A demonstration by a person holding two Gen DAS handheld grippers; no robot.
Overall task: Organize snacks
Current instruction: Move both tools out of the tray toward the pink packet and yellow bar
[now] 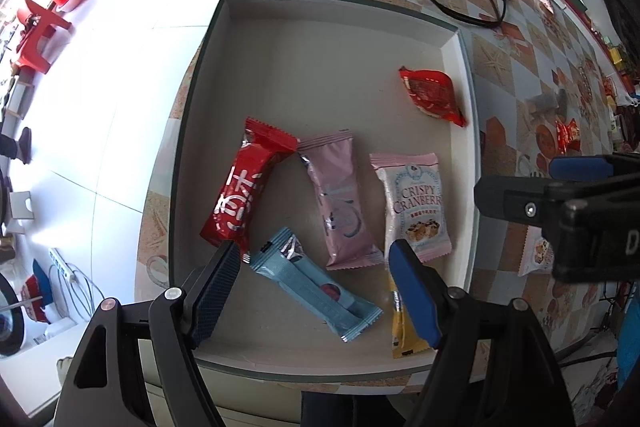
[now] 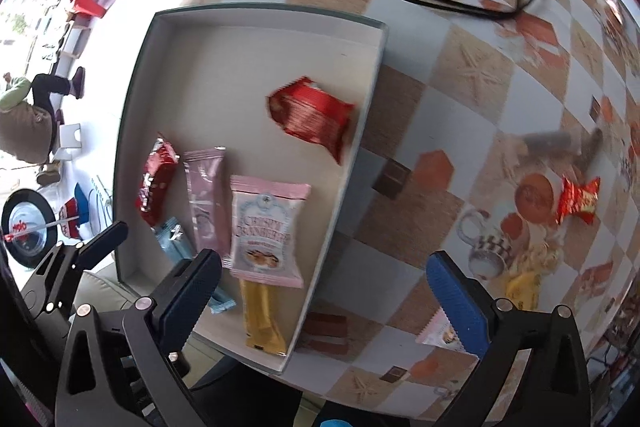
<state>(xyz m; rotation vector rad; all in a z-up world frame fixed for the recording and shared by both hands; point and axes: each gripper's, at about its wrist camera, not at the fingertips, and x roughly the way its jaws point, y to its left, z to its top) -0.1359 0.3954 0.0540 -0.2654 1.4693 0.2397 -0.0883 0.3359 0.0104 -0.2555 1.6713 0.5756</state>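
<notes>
A shallow white tray (image 1: pixel 216 75) with a dark rim sits on a table covered in a checkered, seashell-printed cloth (image 2: pixel 472 75), holding six wrapped snacks. Directly below the left gripper (image 1: pixel 316 267), whose jaws stand apart with nothing clasped, lies a light blue bar (image 1: pixel 320 291), between the two fingers but untouched by either pad. Just beyond it sit a long red packet with white characters (image 1: pixel 244 187), a plain pink wrapper (image 1: pixel 340 203) and a pink-and-white pouch reading "CRISPY CRANBERRY" (image 1: pixel 416 207). A yellow stick pack (image 1: pixel 404 331) lies partly hidden behind that gripper's right finger. A smaller red packet (image 1: pixel 434 95) rests farther off against the tray's right wall; its print is too blurred to read.

The right gripper (image 2: pixel 324 291) hangs wide open and empty over the tray's right edge, left finger above the tray, right finger above the cloth. Outside the tray, to that gripper's right, remain a second cranberry pouch (image 2: pixel 440 335), a yellow pack (image 2: pixel 524 291) and a small twisted red sweet (image 2: pixel 578 199).
</notes>
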